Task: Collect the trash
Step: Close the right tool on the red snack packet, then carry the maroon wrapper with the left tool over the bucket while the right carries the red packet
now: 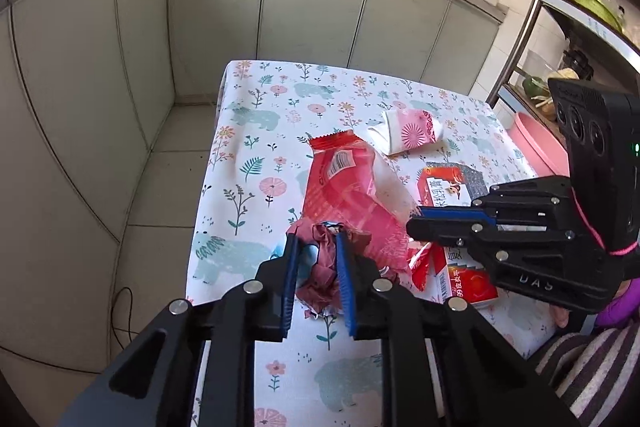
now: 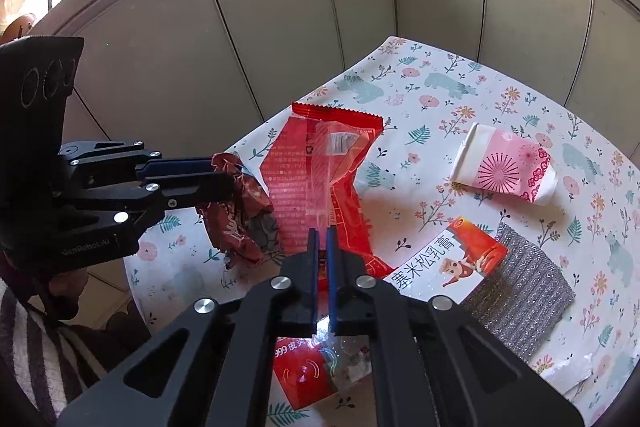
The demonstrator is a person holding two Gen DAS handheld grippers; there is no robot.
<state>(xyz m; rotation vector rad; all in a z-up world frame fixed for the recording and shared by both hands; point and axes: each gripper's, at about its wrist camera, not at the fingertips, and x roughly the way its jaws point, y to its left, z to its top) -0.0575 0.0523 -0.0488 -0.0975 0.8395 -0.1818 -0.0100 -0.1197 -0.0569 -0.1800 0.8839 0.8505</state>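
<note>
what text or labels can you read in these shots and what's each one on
"康米松乳膏": red and white medicine box.
"999 皮", rest hidden: same box's end under the right gripper.
"DAS": right gripper body in the left wrist view.
"GenRobot.AI": left gripper body, faint.
Red snack wrapper: barcode and fine print too small to read.
Crumpled dark red wrapper: white lettering too creased to read.
</note>
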